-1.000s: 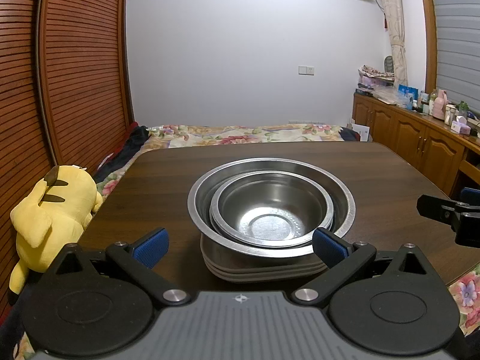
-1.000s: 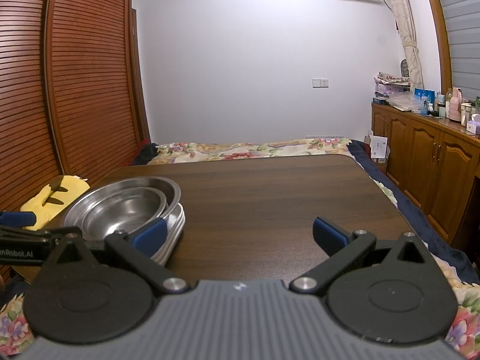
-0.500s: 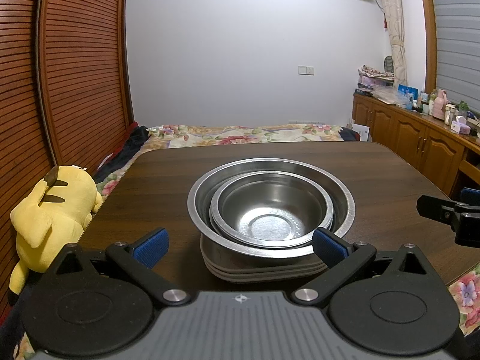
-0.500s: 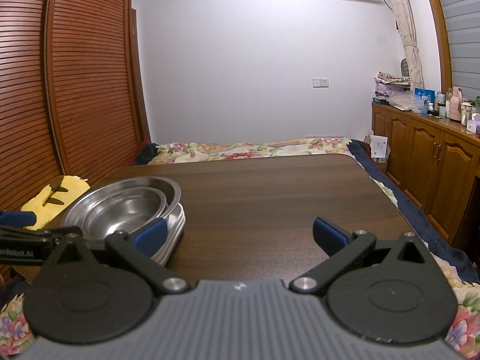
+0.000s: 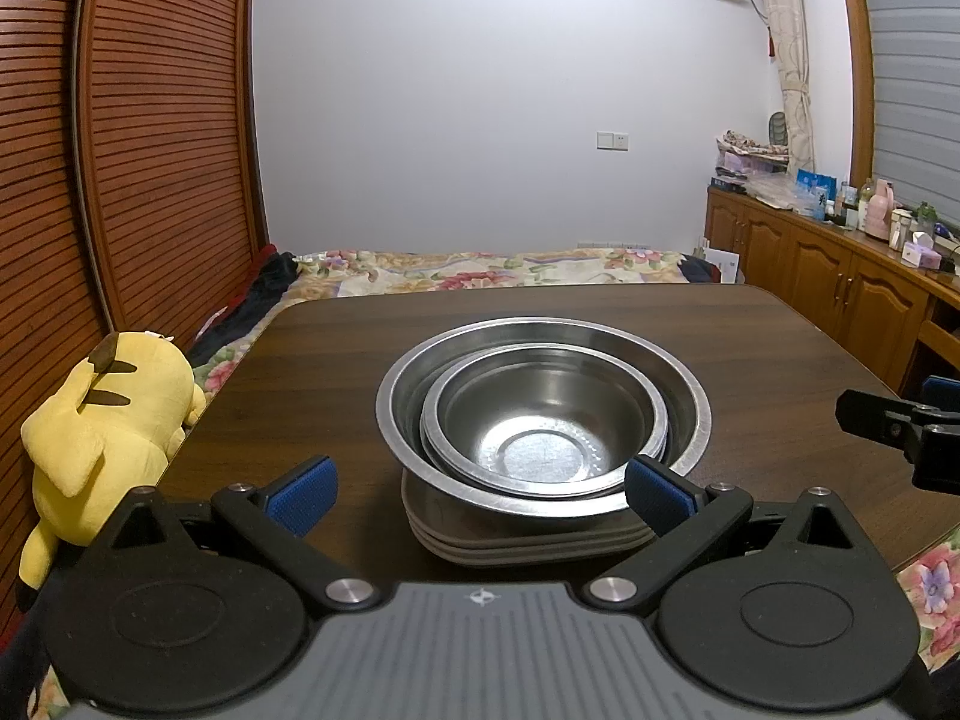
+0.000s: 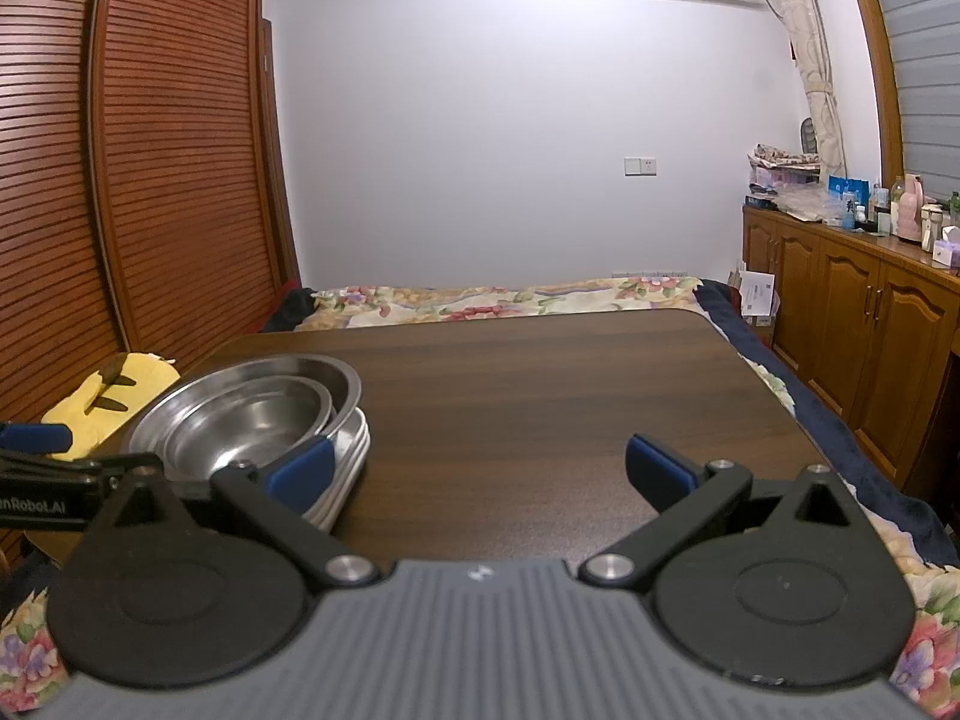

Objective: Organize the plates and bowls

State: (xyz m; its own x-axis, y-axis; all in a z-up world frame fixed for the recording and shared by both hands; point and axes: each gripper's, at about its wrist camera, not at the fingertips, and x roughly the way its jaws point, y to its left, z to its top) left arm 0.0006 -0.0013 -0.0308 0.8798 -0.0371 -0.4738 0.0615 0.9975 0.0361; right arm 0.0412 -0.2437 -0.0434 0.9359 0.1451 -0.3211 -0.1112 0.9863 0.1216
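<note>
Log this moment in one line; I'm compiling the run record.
left gripper: open, empty, facing stack | right gripper: open, empty, over table | small bowl nested in large bowl, on plates

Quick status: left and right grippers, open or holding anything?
Left gripper: open, holding nothing, facing the bowls.
Right gripper: open, holding nothing, over the table.

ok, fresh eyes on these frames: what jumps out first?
The stack in the middle of the dark wooden table: a small steel bowl nested in a larger steel bowl, on a pile of plates. Next, the yellow plush toy off the table's left edge. Both the left hand-held gripper and the right hand-held gripper are open and empty.
</note>
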